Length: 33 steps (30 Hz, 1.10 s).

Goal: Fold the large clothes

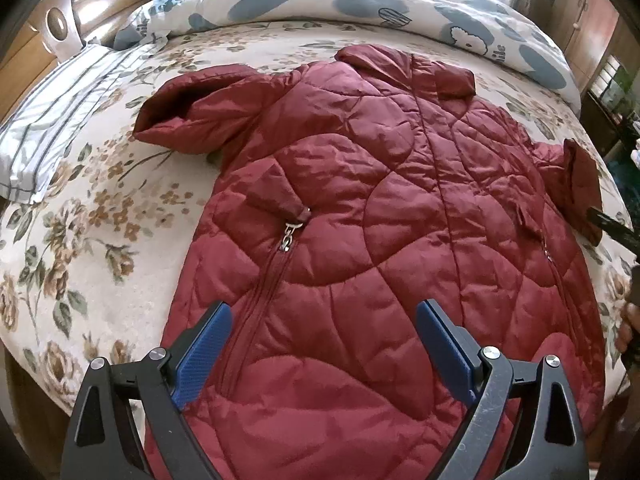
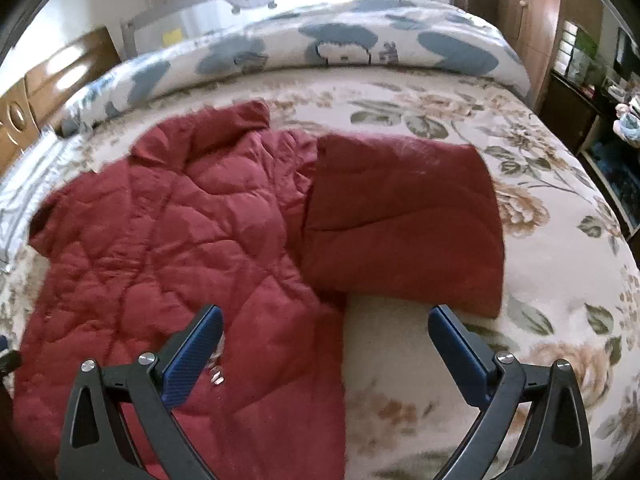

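Note:
A dark red quilted jacket [image 1: 360, 208] lies spread front-up on the floral bedspread [image 1: 100, 216], collar at the far end, a metal zipper pull [image 1: 290, 234] on its left pocket. My left gripper [image 1: 324, 340] is open and empty, just above the jacket's lower part. In the right wrist view the jacket [image 2: 168, 248] lies to the left and its right sleeve [image 2: 404, 220] lies spread out to the side. My right gripper [image 2: 326, 344] is open and empty above the jacket's right edge and the bare bedspread [image 2: 560, 300].
A rolled duvet with blue cartoon print [image 1: 360, 4] lies along the far side of the bed. A striped pillow [image 1: 56, 120] is at the left by the wooden headboard [image 1: 100, 0]. Wooden cupboards [image 2: 532, 20] stand at the right.

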Each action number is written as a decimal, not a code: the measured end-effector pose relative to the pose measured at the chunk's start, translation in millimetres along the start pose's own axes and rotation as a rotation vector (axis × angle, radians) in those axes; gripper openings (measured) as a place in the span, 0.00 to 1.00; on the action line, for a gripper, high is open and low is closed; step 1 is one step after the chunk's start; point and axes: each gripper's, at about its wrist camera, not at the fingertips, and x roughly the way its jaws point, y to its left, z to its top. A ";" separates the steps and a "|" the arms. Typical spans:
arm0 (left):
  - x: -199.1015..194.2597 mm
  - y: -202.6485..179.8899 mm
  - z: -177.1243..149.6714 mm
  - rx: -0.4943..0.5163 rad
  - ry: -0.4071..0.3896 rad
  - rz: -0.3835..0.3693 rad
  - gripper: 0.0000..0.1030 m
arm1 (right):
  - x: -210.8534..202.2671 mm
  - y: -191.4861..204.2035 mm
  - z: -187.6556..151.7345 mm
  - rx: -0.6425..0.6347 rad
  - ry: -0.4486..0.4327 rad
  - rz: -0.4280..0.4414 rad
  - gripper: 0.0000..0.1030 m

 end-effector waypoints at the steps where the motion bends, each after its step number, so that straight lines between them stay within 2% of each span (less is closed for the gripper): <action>1: 2.5 -0.3 2.7 0.002 0.002 0.001 0.91 | 5.3 -0.6 2.3 -0.006 0.002 -0.006 0.97; 4: 8.0 -1.9 7.6 0.003 0.004 0.004 0.91 | 24.8 -4.0 8.2 -0.020 0.014 -0.038 0.94; 6: 12.7 -1.8 10.4 -0.008 0.011 -0.001 0.91 | 35.8 -9.9 11.1 -0.020 0.024 -0.065 0.86; 9: 19.2 0.9 15.0 -0.029 0.026 -0.030 0.91 | 43.6 -24.2 11.5 0.044 0.045 -0.015 0.62; 10: 21.0 1.6 16.8 -0.031 0.026 -0.033 0.91 | 40.6 -26.5 11.5 0.057 0.034 -0.001 0.51; 12: 24.2 2.2 20.3 -0.027 0.022 -0.033 0.91 | 28.0 -26.1 12.6 0.060 -0.012 0.036 0.43; 14: 27.1 1.8 22.4 -0.019 0.018 -0.023 0.91 | 18.4 -23.6 15.5 0.061 -0.039 0.077 0.28; 16: 29.8 0.7 23.3 -0.014 0.021 -0.022 0.91 | 8.4 -19.3 18.5 0.061 -0.061 0.120 0.21; 20: 31.7 1.2 23.6 -0.018 0.022 -0.036 0.91 | -1.1 -7.6 25.9 0.067 -0.074 0.225 0.18; 25: 29.0 8.5 22.9 -0.029 0.012 -0.067 0.91 | -9.9 19.2 32.1 0.091 -0.072 0.421 0.17; 30: 25.8 22.0 24.0 -0.040 0.000 -0.100 0.91 | -11.8 71.1 36.7 0.041 -0.070 0.585 0.17; 33: 25.0 35.4 30.5 -0.061 -0.002 -0.125 0.91 | -7.1 107.1 36.3 -0.021 -0.056 0.650 0.17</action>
